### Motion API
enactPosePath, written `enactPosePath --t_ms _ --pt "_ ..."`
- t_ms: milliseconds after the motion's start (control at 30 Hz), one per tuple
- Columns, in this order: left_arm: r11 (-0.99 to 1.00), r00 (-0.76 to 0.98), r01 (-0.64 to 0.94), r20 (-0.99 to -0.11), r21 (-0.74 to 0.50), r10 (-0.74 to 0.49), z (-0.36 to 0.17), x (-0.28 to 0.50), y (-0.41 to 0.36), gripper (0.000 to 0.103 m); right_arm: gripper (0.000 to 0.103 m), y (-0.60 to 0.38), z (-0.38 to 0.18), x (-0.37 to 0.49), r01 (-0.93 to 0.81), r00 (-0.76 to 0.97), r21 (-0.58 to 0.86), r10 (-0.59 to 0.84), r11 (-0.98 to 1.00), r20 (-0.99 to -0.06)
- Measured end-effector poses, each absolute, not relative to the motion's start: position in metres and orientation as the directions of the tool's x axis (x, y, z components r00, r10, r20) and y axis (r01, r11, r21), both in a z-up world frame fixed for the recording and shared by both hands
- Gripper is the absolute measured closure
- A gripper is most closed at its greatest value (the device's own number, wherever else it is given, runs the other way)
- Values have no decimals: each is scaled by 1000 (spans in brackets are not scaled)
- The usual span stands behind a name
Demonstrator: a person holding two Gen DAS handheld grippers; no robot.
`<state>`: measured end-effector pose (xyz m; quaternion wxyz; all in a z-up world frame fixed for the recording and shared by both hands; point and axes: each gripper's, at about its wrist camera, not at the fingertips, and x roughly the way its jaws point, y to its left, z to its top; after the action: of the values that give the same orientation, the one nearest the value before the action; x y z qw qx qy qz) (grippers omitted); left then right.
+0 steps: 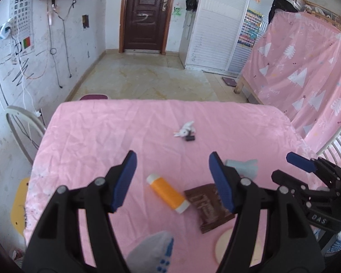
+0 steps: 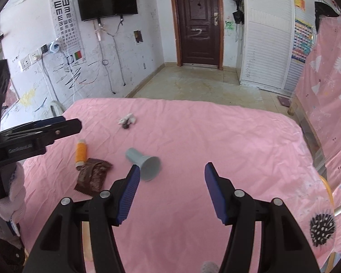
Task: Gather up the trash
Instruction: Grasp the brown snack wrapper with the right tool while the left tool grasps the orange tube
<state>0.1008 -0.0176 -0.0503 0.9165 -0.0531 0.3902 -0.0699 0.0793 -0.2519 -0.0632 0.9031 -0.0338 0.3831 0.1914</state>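
Observation:
On the pink table cloth (image 1: 102, 136) lie a crumpled white tissue with a small dark bit (image 1: 186, 131), an orange thread spool (image 1: 167, 193), a brown wrapper (image 1: 208, 207) and a grey cup on its side (image 1: 244, 167). My left gripper (image 1: 172, 179) is open and empty, hovering over the spool and wrapper. My right gripper (image 2: 170, 191) is open and empty, just right of the grey cup (image 2: 145, 162). The right wrist view also shows the tissue (image 2: 127, 120), spool (image 2: 80, 152) and wrapper (image 2: 93, 177).
A round beige coaster (image 1: 225, 243) lies at the table's near edge. White chairs (image 1: 22, 127) stand to the left and right. A pink curtained bed frame (image 1: 307, 72) stands on the right. A black spiky ball (image 2: 322, 229) sits at the right edge.

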Motion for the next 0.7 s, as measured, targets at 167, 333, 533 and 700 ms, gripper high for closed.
enactPosePath --t_ms 167,333,533,700 --pt "986 655 61 -740 -153 -155 -64 103 -5 40 53 -226 -65 74 -433 589 99 364 896 -721" --pt "983 640 34 -752 -180 -159 -72 104 8 40 52 -194 -71 69 -500 539 91 392 861 -746" --pt "976 645 22 -743 -216 -179 -71 103 16 40 47 -167 -79 76 -527 490 98 396 844 -777" --pt "971 647 22 -737 -238 -196 -70 106 20 40 47 -156 -87 80 -536 456 115 402 836 -795"
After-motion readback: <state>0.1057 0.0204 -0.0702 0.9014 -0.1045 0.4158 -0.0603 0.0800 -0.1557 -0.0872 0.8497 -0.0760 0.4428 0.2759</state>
